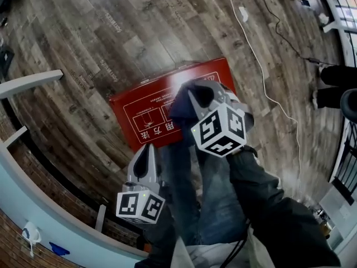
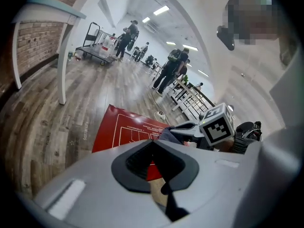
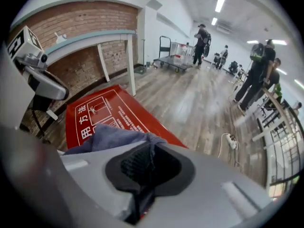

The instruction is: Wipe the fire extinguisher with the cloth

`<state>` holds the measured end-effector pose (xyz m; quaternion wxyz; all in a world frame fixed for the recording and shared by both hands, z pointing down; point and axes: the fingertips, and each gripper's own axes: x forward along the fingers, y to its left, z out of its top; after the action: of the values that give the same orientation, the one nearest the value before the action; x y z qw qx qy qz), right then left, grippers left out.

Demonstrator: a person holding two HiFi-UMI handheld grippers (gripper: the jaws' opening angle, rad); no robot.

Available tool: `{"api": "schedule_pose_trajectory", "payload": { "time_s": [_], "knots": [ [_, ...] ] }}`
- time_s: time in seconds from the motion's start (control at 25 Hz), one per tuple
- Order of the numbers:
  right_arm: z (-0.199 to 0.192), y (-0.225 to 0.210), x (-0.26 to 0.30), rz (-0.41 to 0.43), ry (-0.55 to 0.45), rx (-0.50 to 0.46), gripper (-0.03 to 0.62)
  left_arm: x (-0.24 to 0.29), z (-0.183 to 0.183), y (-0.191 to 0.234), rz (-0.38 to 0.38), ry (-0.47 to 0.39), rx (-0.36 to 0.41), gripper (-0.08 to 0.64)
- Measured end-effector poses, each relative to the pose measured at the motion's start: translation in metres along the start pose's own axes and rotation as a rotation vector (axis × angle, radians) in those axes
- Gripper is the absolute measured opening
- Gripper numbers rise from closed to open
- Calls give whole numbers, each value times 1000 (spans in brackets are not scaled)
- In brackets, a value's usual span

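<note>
Lying flat on the plank floor [image 1: 111,38], near the middle of the head view: red fire extinguisher box [image 1: 139,108]. Across its lid, white line drawings in ruled panels, plus large white characters 用方法 along one side. Smaller print beside them too fine to read. Faint lettering on some floor planks as well, illegible.

Right gripper [image 1: 192,94]: fingers closed, clamped on a dark blue cloth [image 1: 181,108]. Cloth bunched around the fingertips, over the right part of the lid and hiding part of the drawings. Pressed on the lid or just above it: impossible to tell. Gripper tilted steeply down, its right cube [image 1: 219,130] with square markers facing the head camera.

Left gripper [image 1: 146,152]: nearer and to the left, tips at the near edge of the box, well apart from the cloth. Fingers closed with nothing between them, pads meeting at the tips, red lid and floor in view beyond. Left cube [image 1: 139,205] nearest the camera.

On the floor at far right: white cable [image 1: 262,71] in a long curve. On the left: brick wall [image 3: 80,23] under a pale ledge on white legs. Far down the hall: several standing people [image 3: 256,75] and a trolley [image 3: 173,56].
</note>
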<state>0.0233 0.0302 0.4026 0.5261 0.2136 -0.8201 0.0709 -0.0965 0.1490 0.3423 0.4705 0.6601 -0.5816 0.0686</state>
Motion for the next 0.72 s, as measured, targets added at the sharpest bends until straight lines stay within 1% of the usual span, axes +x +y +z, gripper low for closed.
{"api": "schedule_pose_trajectory", "payload": {
  "time_s": [0.08, 0.12, 0.24, 0.4, 0.48, 0.56, 0.64, 0.72],
  "knots": [
    [3, 13, 1, 13, 73, -28, 19, 8, 5, 3, 5, 12, -15, 3],
    [9, 23, 3, 27, 73, -21, 18, 12, 9, 5, 9, 7, -18, 3],
    [33, 45, 8, 94, -29, 78, 19, 25, 27, 6, 1, -12, 2, 3],
    [43, 43, 12, 128, -110, 84, 18, 44, 41, 10, -7, -7, 58, 3],
    [34, 31, 10, 110, -111, 104, 19, 50, 42, 14, -3, -3, 55, 3],
    [16, 12, 4, 51, -88, 118, 19, 53, 41, 13, -7, 4, 60, 3],
    [-2, -4, -3, 7, -82, 162, 18, 57, 40, 10, -12, 16, 84, 3],
    [-11, -6, -9, -2, -84, 190, 19, 61, 36, 5, -17, 28, 96, 3]
  ]
}}
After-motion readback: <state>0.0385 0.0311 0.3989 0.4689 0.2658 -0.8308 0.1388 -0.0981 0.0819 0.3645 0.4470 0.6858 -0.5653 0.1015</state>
